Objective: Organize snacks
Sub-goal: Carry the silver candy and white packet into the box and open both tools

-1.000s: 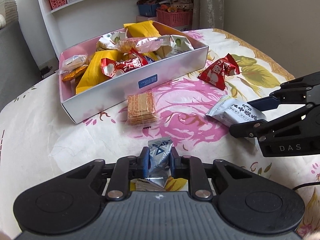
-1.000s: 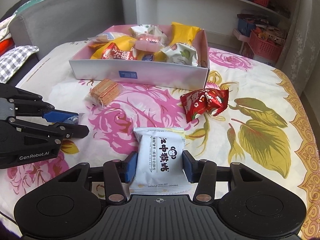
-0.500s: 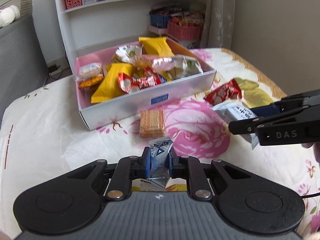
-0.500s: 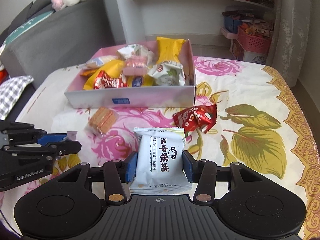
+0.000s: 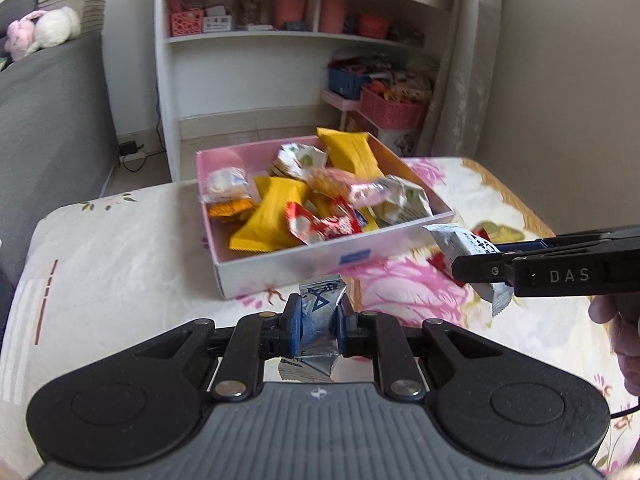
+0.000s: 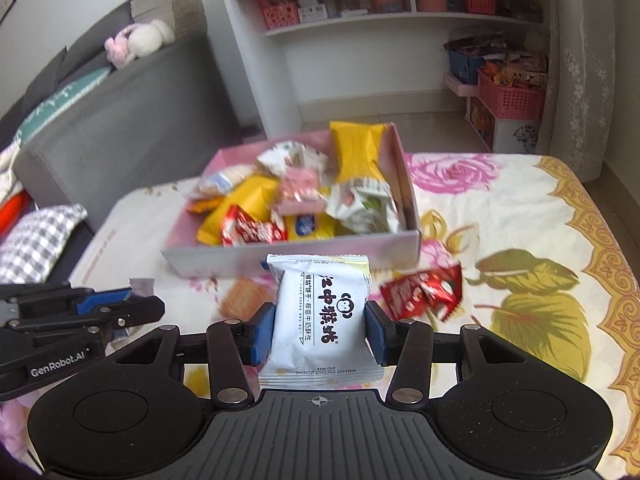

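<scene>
My left gripper (image 5: 318, 330) is shut on a small silver-blue snack packet (image 5: 320, 312), held above the floral tablecloth just in front of the pink-lined box (image 5: 280, 268). My right gripper (image 6: 320, 334) is shut on a white snack packet (image 6: 322, 312) with black print; the same packet (image 5: 464, 246) shows in the left wrist view at the box's right corner. The box (image 6: 396, 164) holds several yellow, red and white packets. A red packet (image 6: 420, 292) and a wafer pack (image 6: 244, 298) lie on the cloth in front of it.
The floral tablecloth (image 6: 520, 208) covers the table. A grey sofa (image 6: 120, 120) stands at the left, with a checked cushion (image 6: 36, 240). White shelves (image 5: 280, 40) and pink baskets (image 5: 394, 108) stand behind the table.
Both grippers have risen with their packets and tilted, so the box now looks farther down and nearer the middle. The wafer pack has slipped behind the left gripper's packet.
</scene>
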The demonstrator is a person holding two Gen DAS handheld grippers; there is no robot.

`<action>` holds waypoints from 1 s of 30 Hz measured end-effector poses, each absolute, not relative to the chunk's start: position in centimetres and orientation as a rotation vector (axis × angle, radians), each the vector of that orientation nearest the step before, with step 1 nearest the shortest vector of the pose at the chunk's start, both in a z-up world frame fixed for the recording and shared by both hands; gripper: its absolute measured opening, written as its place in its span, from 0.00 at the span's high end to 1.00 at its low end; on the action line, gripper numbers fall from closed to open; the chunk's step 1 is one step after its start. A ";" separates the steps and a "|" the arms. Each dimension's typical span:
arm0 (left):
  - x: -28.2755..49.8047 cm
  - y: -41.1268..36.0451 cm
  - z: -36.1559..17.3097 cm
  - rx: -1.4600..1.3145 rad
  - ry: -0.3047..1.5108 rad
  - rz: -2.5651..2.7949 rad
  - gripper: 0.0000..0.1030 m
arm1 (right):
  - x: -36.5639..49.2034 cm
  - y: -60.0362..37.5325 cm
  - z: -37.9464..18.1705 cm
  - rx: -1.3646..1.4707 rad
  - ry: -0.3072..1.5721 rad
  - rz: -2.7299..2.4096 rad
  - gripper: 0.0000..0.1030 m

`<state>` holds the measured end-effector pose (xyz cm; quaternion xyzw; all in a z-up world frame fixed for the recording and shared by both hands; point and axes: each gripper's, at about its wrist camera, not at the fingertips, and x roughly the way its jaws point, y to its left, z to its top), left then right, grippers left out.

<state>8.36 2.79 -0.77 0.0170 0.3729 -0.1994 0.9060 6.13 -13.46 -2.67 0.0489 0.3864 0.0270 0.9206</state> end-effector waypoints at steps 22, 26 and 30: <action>13.9 4.6 -0.1 -0.099 0.712 -0.336 0.85 | 12.4 -13.6 -1.0 0.253 0.698 0.068 0.55; 15.7 3.9 -0.3 -0.095 0.709 -0.345 0.85 | 14.2 -15.0 -1.3 0.306 0.687 0.076 0.55; 17.8 3.1 -0.5 -0.099 0.704 -0.345 0.85 | 16.0 -16.2 -1.8 0.320 0.672 0.066 0.55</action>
